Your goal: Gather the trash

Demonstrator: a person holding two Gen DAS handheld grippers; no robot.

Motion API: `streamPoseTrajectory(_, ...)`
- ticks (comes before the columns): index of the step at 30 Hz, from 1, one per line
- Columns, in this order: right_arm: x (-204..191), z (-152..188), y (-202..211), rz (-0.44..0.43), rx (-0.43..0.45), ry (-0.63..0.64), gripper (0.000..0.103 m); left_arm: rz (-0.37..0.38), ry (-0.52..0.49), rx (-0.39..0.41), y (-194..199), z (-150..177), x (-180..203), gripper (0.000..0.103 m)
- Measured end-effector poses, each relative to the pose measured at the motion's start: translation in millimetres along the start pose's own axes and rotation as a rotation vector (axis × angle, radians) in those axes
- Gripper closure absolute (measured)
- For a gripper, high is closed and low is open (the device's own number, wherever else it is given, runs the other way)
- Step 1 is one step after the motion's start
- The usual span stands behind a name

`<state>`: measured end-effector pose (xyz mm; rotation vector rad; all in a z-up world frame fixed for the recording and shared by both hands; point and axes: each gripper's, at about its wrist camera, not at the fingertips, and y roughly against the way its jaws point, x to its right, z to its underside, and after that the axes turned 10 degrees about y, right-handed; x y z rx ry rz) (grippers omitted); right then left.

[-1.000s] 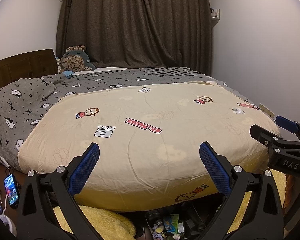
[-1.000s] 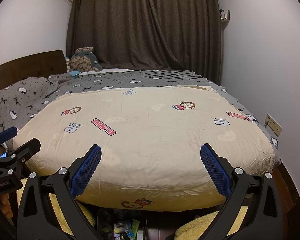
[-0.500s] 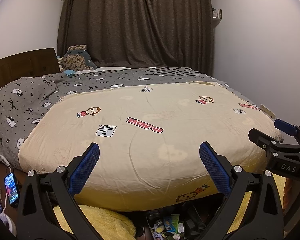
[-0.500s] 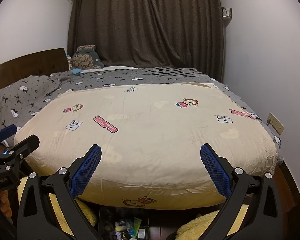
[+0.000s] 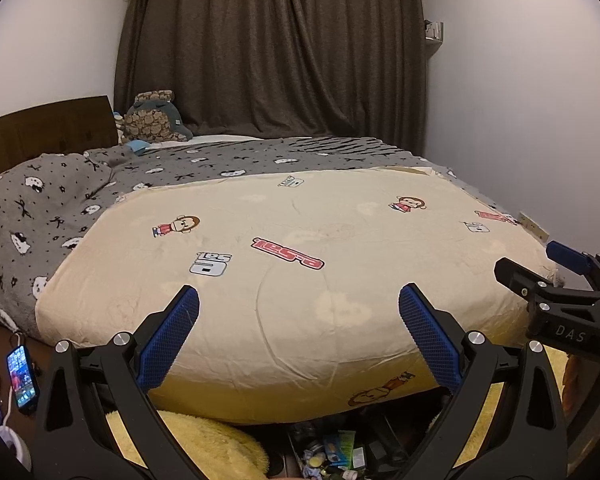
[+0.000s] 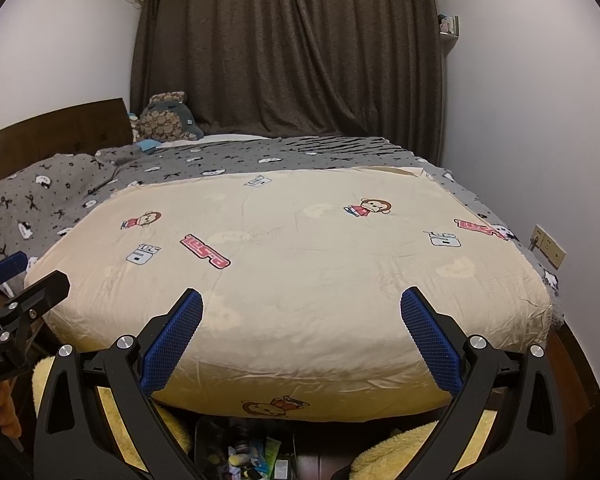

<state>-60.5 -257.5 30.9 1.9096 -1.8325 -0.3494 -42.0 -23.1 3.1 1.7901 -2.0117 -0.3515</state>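
Left wrist view: left tool (image 5: 299, 330) spread wide, empty, held above the foot of the bed (image 5: 300, 264). Cluttered small items (image 5: 332, 454) — likely the trash — lie on the floor under the bed's near edge. Phone (image 5: 22, 376) at lower left.

Right wrist view: right tool (image 6: 301, 332) likewise spread, empty. Same clutter (image 6: 252, 458) below it. Judgement: nothing collected yet — all pickup remains.
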Motion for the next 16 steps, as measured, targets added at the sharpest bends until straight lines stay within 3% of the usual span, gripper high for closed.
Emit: streamPoseTrajectory(16, 1.9, 0.1, 0.8, 0.006, 0.006, -0.005, 0.004, -0.003, 0.002, 0.002, 0.9, -4.4, -2.6, 0.008)
